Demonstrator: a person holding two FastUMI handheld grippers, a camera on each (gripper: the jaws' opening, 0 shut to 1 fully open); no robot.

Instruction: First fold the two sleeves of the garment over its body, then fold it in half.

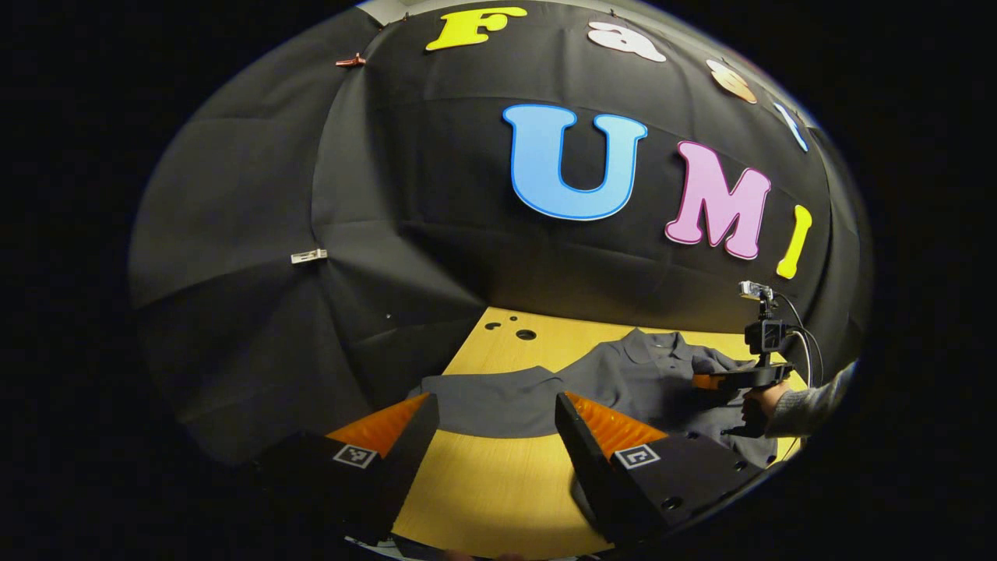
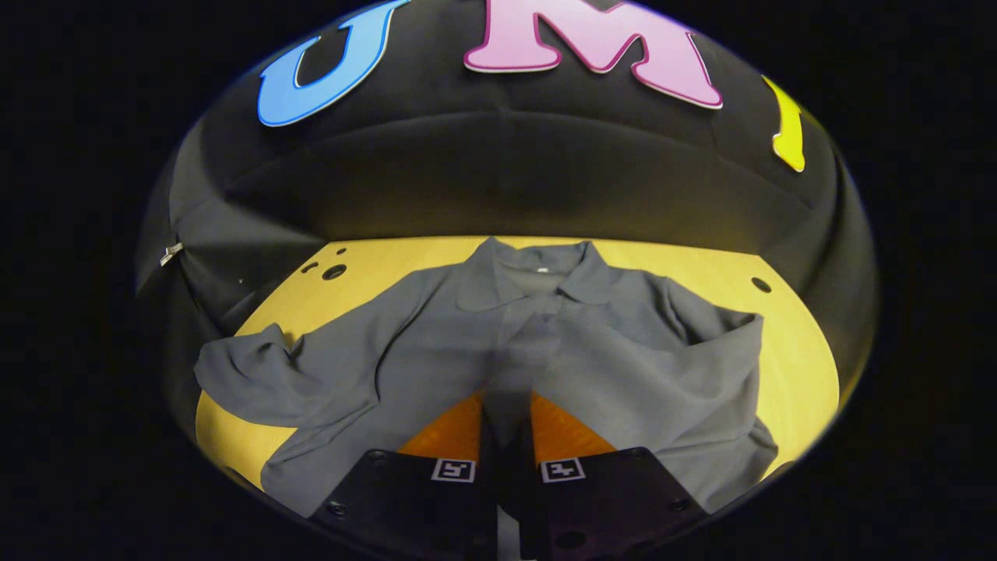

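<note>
- Right claw (image 2: 506,425): jaws nearly together, pinching a fold of the grey garment (image 2: 592,351), apparently its right sleeve drawn over the body.
- Left claw (image 1: 498,417): spread wide, empty, aimed toward the left sleeve (image 1: 483,397) at 12 o'clock, probably next.
- The garment lies collar-up on the table (image 2: 794,374).

Both views face the back wall, sharing the shirt (image 1: 623,382) closely.
</note>
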